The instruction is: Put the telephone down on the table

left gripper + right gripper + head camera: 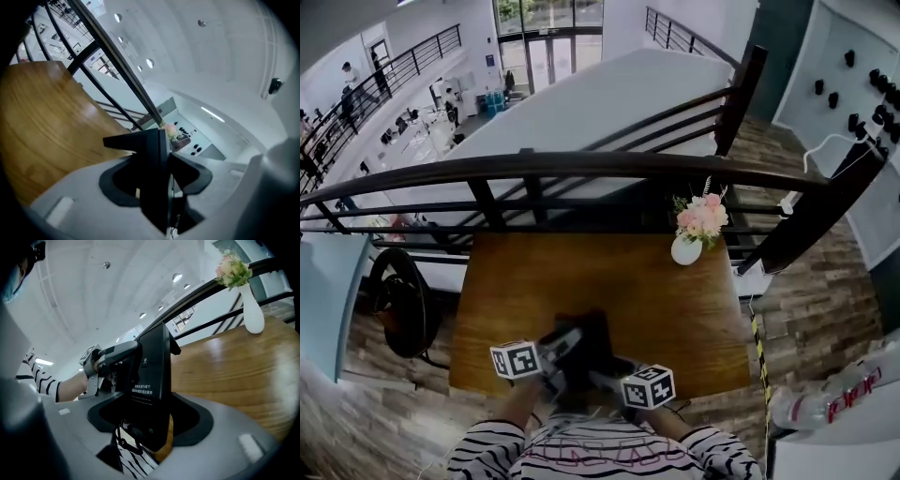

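**Both tools clamped on the telephone (589,339) above the table (516,281)**

Nearest, the person's striped sleeves (487,452) lie just short of the table's near edge. Over the near part of the table, the left gripper (565,345) and the right gripper (602,375) each squeeze the black telephone between their jaws, one from either side. Whether it touches the wood cannot be told. At the table's far right corner stands a white vase (685,250) of pink flowers. A dark railing (581,167) runs behind the table.
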A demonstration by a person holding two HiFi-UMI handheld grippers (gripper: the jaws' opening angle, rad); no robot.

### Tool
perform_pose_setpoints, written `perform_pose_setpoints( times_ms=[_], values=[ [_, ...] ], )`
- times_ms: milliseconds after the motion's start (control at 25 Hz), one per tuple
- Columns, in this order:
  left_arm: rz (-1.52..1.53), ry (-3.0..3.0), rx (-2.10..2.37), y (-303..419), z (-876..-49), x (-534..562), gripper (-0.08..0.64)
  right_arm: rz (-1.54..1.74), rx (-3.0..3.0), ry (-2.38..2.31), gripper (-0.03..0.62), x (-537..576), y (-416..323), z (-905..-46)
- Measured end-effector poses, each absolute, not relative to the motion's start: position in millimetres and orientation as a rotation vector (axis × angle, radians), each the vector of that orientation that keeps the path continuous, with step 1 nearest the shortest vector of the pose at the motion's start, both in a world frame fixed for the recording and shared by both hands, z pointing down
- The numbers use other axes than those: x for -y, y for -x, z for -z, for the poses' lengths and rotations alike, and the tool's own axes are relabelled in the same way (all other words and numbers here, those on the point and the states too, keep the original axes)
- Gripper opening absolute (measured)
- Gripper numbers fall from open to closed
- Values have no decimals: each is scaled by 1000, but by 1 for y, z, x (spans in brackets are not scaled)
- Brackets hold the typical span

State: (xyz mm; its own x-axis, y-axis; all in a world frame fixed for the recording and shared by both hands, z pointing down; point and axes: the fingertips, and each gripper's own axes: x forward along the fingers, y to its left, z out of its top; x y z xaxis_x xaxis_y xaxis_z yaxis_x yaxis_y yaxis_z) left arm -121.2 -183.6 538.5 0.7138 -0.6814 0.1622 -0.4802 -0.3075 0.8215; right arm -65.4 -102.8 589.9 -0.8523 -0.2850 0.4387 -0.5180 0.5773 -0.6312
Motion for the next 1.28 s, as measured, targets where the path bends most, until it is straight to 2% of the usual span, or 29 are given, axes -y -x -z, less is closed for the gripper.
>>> perform_pose_setpoints(
  times_ms=[600,1280],
  values=[
    [215,-2019,776,151,-555,307,204,-1155,2523,-834,290,221,104,-606],
    [220,-2048,652,175,-616,444,206,-1131,2454,-983,290,355,134,-667]
  ],
)
